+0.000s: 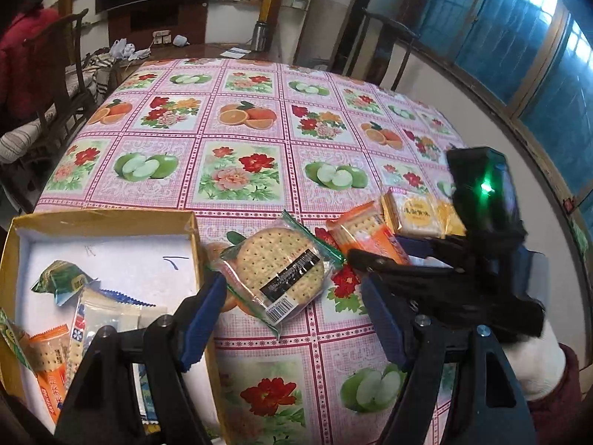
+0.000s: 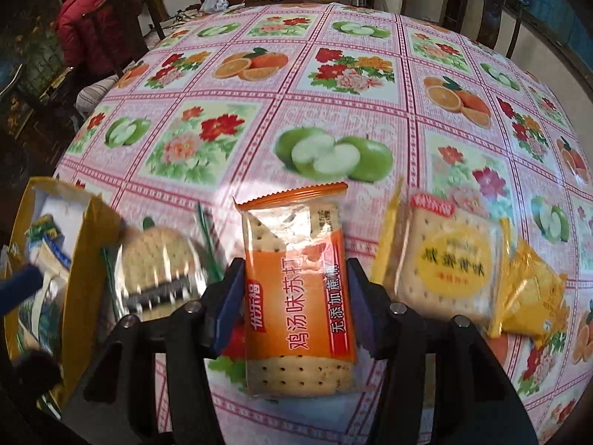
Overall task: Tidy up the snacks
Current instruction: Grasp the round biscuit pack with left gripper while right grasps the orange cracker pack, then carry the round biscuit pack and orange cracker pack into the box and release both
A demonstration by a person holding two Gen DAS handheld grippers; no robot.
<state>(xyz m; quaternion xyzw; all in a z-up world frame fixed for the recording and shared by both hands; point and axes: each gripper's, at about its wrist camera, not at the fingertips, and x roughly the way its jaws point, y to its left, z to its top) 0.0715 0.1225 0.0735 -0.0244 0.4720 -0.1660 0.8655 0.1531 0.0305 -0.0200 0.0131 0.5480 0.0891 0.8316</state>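
Note:
My right gripper (image 2: 292,293) is shut on an orange soda-cracker pack (image 2: 298,296), gripping its sides. The same pack (image 1: 367,235) shows in the left wrist view, held by the right gripper (image 1: 385,259). My left gripper (image 1: 292,319) is open and empty, just in front of a round cracker pack with green edges (image 1: 281,270), which also shows blurred in the right wrist view (image 2: 159,270). A yellow cracker pack (image 2: 448,263) and a small yellow packet (image 2: 533,296) lie to the right. A yellow-rimmed box (image 1: 103,218) at the left holds several snack packs.
The table wears a pink fruit-and-flower cloth (image 1: 241,118). Wooden chairs (image 1: 70,74) stand at its far left and far side. A person in a red jacket (image 2: 92,18) sits beyond the table's left corner. Windows (image 1: 519,37) line the right wall.

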